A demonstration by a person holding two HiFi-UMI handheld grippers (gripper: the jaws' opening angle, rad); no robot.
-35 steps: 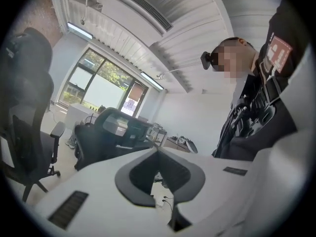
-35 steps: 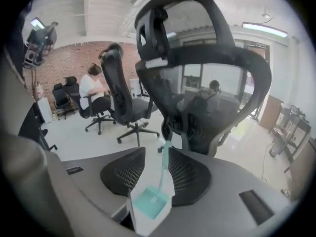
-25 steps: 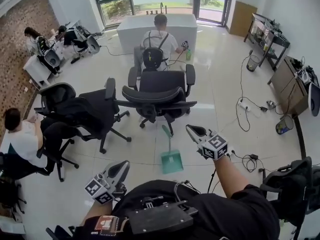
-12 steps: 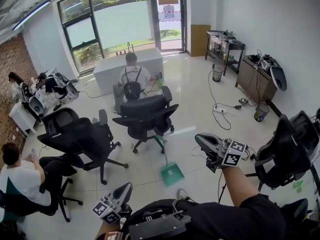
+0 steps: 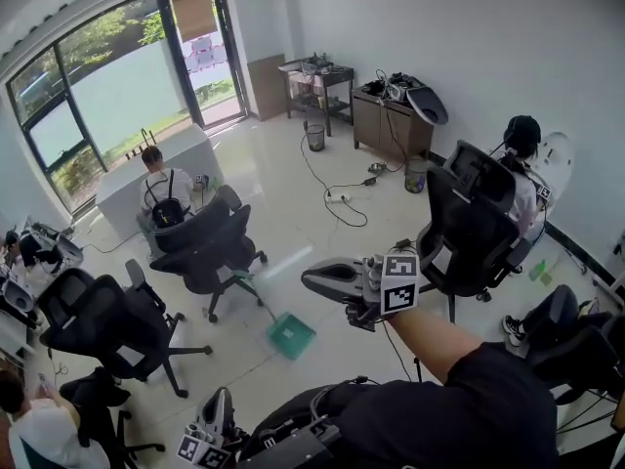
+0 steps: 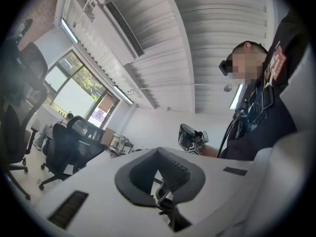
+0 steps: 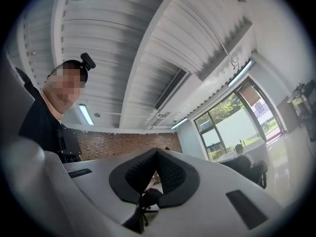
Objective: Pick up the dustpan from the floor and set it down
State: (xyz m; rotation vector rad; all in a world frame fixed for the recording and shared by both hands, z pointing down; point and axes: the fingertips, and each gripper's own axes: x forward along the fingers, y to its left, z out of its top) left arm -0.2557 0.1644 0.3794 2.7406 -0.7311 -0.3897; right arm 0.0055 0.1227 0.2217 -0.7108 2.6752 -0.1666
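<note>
The green dustpan was noted lying on the floor, well apart from the clenched, empty left tongs and right tongs. Pickup was judged outstanding.

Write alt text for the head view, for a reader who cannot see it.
A green dustpan sits untouched on the pale office floor, next to a black chair. The person's right tongs, shut and empty, are held out to its right; the left tongs show at the bottom edge.
</note>
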